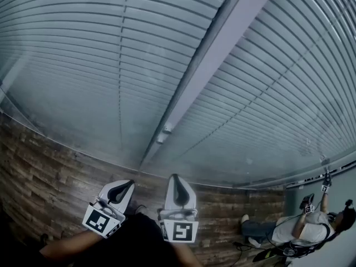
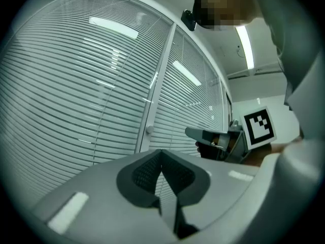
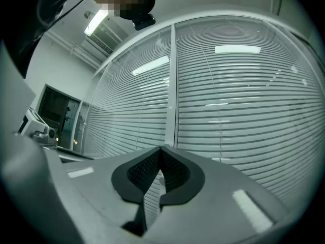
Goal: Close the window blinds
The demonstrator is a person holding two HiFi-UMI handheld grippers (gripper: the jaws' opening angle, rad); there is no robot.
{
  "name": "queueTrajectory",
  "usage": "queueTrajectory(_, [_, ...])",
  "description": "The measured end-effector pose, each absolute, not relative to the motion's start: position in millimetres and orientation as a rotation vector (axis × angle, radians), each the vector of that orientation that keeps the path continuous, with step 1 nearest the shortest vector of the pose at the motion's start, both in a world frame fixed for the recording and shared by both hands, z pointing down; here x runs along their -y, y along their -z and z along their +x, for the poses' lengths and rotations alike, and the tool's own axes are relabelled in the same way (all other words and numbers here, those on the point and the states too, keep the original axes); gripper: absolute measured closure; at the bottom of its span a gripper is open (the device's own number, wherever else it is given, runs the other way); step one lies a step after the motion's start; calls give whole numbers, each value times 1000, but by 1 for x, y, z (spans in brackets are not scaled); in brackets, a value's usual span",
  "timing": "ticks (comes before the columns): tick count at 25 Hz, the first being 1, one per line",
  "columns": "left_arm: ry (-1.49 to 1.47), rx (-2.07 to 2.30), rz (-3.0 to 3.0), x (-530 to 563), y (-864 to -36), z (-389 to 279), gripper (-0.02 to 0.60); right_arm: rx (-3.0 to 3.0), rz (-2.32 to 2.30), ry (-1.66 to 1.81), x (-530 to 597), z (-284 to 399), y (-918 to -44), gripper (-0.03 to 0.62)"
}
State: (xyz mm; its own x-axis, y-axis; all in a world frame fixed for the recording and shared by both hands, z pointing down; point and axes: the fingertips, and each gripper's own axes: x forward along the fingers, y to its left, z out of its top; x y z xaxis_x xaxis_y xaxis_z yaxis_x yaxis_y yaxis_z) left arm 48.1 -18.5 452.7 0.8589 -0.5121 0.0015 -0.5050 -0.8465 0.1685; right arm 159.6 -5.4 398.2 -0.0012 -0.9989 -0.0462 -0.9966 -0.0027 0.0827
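We are holding both grippers level, aimed at the window blinds [image 1: 83, 49], which are hanging straight ahead of the fingers and covering both panes. The left gripper [image 1: 125, 186] is showing its jaws pressed together at the tips with nothing between them, and the right gripper [image 1: 176, 181] is showing the same, empty. The slats are running crosswise to the line the fingers are pointing along, while the frame post [image 1: 206, 65] dividing the panes is rising upright ahead of and between the two pairs of fingers. A small knob [image 1: 164, 130] is sitting on that post, ahead of the right fingers and a little to their left, so we are judging the right hand the nearer. It may be the slat control, though the view is too coarse to be sure. Thin dark lines are showing between the slats, which would suit blinds wanting a last tilt as well as blinds already shut.
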Motion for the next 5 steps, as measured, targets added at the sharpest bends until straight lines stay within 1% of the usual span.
queueTrajectory(5, [54,792,2863,16,-455,56,583,2202,2212,145,3,168,-396,594])
